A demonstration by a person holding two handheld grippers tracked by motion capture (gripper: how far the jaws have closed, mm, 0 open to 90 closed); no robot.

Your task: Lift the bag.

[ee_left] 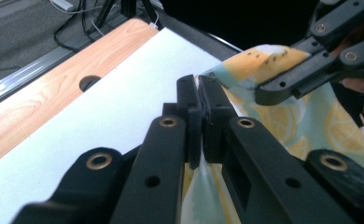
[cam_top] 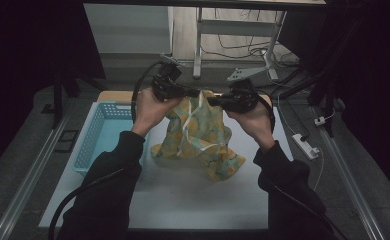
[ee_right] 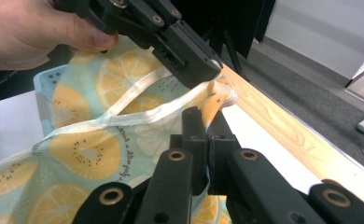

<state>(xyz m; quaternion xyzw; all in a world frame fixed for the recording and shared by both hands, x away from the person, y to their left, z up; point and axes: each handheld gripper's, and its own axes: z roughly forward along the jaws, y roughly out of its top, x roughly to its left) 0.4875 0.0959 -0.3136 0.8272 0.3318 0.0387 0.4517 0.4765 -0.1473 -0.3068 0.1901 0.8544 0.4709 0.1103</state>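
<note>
White table [cam_top: 183, 195]: bare near edge. Blue basket [cam_top: 105, 132], left of the cloth: nothing seen inside. Lemon-print cloth [cam_top: 203, 142] hangs lifted, lower corner resting on table. Left gripper [cam_top: 195, 93] and right gripper [cam_top: 210, 100], jaws pressed together, pinch its top edge. Folding or stowing appears outstanding.

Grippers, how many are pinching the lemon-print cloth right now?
2. The left gripper grips the cloth at its top edge; the right gripper grips the same edge right beside it. Both hold it lifted above the white table, near the blue basket.
</note>
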